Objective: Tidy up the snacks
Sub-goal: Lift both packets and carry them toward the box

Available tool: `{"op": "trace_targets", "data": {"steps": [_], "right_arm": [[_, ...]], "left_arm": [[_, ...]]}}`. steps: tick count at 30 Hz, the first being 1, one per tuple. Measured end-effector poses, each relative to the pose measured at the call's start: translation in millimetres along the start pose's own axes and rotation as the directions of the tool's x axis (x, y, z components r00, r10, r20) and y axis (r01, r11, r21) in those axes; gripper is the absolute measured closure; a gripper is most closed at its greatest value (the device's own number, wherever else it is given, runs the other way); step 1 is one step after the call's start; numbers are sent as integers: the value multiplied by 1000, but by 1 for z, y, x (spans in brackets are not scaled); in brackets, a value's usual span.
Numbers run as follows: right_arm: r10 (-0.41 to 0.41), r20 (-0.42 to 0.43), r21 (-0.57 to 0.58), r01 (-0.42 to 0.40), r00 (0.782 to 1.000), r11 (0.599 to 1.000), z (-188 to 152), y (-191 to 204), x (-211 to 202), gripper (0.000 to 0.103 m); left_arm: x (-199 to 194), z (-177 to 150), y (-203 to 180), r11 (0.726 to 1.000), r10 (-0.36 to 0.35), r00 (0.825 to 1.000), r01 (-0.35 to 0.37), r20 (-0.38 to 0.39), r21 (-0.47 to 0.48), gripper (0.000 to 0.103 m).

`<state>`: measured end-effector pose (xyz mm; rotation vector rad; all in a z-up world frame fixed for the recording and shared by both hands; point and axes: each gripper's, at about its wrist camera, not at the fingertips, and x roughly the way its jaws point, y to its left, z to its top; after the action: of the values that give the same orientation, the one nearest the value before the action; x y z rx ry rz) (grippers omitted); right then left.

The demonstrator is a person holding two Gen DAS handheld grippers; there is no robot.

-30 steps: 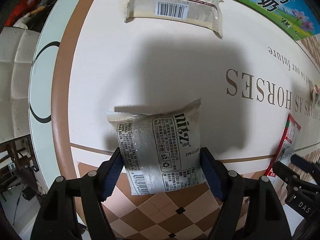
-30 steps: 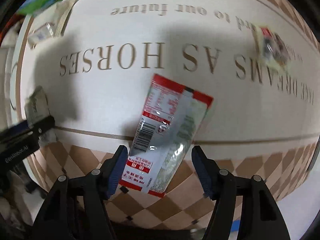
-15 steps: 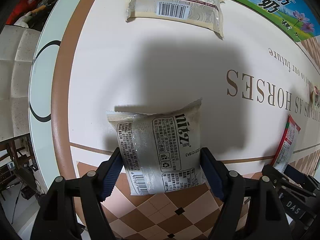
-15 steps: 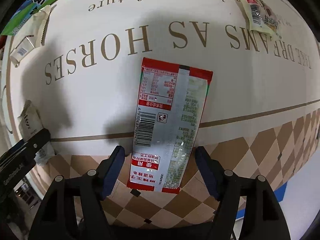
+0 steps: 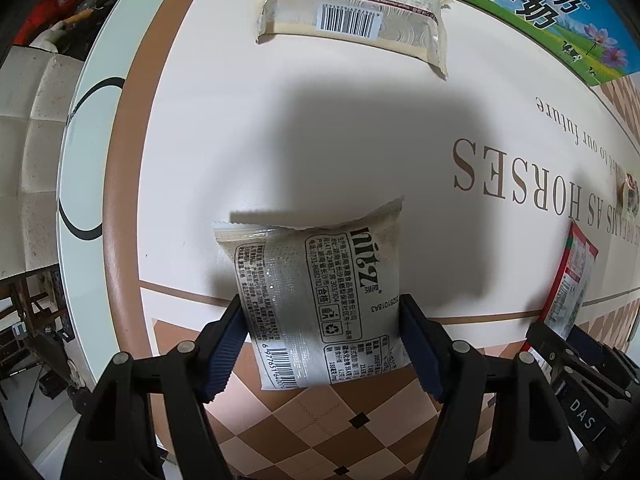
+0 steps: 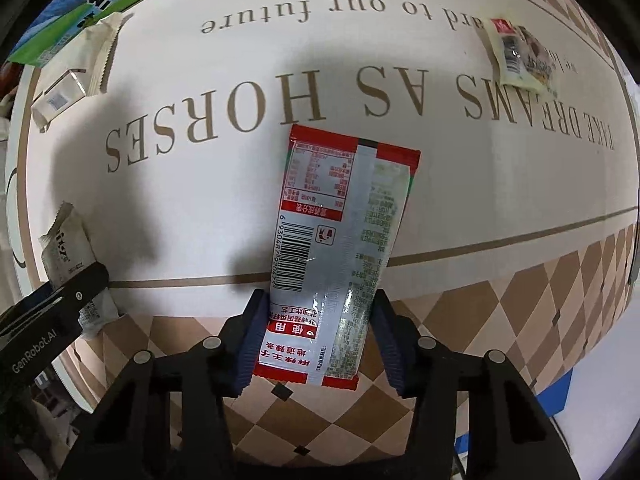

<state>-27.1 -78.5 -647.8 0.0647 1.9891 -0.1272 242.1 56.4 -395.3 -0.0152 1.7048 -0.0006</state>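
Note:
A grey-white snack packet [image 5: 320,296] lies on the table, its near end between the pads of my left gripper [image 5: 322,344], which touch its two sides. A red and silver snack packet [image 6: 340,248] lies lengthwise on the table, its near end between the pads of my right gripper [image 6: 316,340], which close in on its sides. The red packet [image 5: 572,280] shows at the right edge of the left wrist view. The grey packet [image 6: 68,256] shows at the left of the right wrist view.
A cream wrapped bar [image 5: 352,20] lies at the far side, against a green and blue milk carton box [image 5: 520,4]. A small pale packet [image 6: 516,52] lies far right. The table's left rim [image 5: 116,184] and a pale chair [image 5: 28,148] are beyond it.
My right gripper has turned to line up with the red packet and narrowed its jaws onto the packet's near end. The left gripper and the grey packet have held still.

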Motion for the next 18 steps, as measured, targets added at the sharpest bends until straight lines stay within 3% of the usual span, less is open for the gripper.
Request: {"op": "trace_targets", "data": {"steps": [7, 18], "right_arm": [[41, 19, -6, -41, 999, 999, -10, -9, -16, 57], [142, 107, -41, -138, 984, 990, -8, -41, -90, 58]], "left_arm": [[-12, -4, -4, 1000, -20, 1000, 20, 18, 19, 32], [-102, 16, -17, 992, -111, 980, 98, 163, 84, 32]]}}
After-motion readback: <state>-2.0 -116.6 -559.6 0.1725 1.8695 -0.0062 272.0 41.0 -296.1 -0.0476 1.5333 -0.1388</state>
